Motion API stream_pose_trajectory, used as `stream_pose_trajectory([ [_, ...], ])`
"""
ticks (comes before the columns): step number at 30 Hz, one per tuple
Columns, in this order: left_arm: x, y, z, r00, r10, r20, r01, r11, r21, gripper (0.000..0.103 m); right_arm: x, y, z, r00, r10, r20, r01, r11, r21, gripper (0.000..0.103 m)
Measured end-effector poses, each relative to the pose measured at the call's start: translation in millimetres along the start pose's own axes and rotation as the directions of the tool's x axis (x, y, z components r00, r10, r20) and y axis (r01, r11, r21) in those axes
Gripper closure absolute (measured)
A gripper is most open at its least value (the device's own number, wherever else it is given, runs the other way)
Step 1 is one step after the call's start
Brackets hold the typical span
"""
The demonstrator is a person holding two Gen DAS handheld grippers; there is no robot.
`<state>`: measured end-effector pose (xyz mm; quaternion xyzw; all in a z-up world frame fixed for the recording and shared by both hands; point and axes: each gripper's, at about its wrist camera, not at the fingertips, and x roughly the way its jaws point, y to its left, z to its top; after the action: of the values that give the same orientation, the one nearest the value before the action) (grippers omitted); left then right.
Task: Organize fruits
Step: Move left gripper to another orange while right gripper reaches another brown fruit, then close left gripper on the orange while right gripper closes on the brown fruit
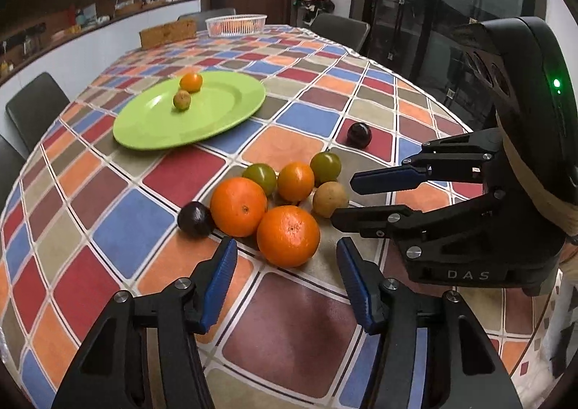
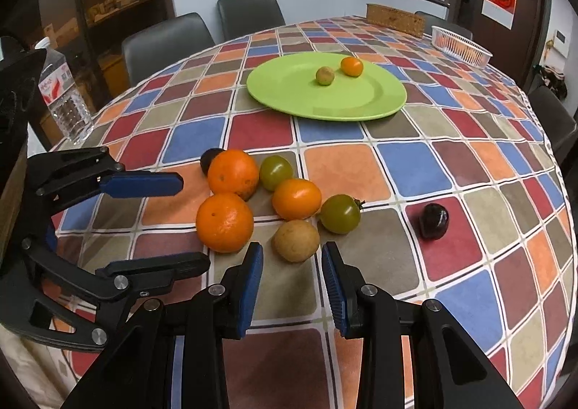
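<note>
2 fruits already sit on the green plate (image 1: 151,127): a small orange citrus (image 1: 190,82) and a small yellow-green fruit (image 1: 181,99), just beside each other near plate centre. I see the plate at 11 o'clock in my left wrist view, 12 o'clock in the right wrist view.

The remaining cluster lies on the checked tablecloth (image 1: 296,329), short of the plate: 2 large oranges touching, one nearer me (image 1: 288,236), one behind it (image 1: 238,206). Dark plum (image 1: 195,219) touches the rear orange at its 9 o'clock. Behind them sit a green tomato (image 1: 261,177), a smaller orange fruit (image 1: 295,181), a second green tomato (image 1: 325,167) and a tan round fruit (image 1: 330,199). Another dark plum (image 1: 359,134) sits alone, well apart at 1 o'clock.

Left gripper (image 1: 287,273): fingers moderately apart, nothing clamped; the near orange sits just ahead of the tips, pads not on it. From the right wrist camera it comes in at 9 o'clock, its tips beside the 2 oranges.

Right gripper (image 2: 292,264): fingers at a narrow gap, empty. The tan fruit (image 2: 295,241) sits right at the tips, between them in line, no pad contact that I can see. In the left view it enters from 3 o'clock, tips near that same fruit.

Background: white mesh basket (image 2: 460,47) at the far table edge, woven box (image 2: 394,19) beside it, water bottle (image 2: 65,98) at 9 o'clock in the right view, dark chairs (image 2: 249,13) around.
</note>
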<state>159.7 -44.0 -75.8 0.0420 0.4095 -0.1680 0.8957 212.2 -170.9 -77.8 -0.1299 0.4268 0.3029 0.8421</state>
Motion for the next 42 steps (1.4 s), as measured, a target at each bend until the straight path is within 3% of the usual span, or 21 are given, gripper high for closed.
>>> stream_pose_trajectory([
  [11, 15, 0, 5, 0.999, -0.005, -0.037, 0.002, 0.998, -0.063, 0.057, 13, -6, 1, 1.0, 0.028, -0.01, -0.028, 1.0, 0.012, 0.068],
  [20, 19, 1, 6, 0.999, 0.0, -0.049, -0.004, 0.997, -0.083, 0.058, 18, -13, 1, 0.998, 0.066, -0.005, -0.066, 0.997, 0.047, 0.072],
  [30, 28, -4, 11, 0.997, 0.041, -0.061, -0.045, 0.996, -0.077, 0.063, 4, -22, -8, 0.999, 0.028, 0.028, -0.031, 0.994, 0.106, 0.072],
  [42, 6, -6, 12, 1.0, 0.018, -0.022, -0.019, 0.997, -0.077, 0.064, -14, -22, -11, 0.998, 0.0, 0.068, -0.011, 0.988, 0.157, 0.072],
])
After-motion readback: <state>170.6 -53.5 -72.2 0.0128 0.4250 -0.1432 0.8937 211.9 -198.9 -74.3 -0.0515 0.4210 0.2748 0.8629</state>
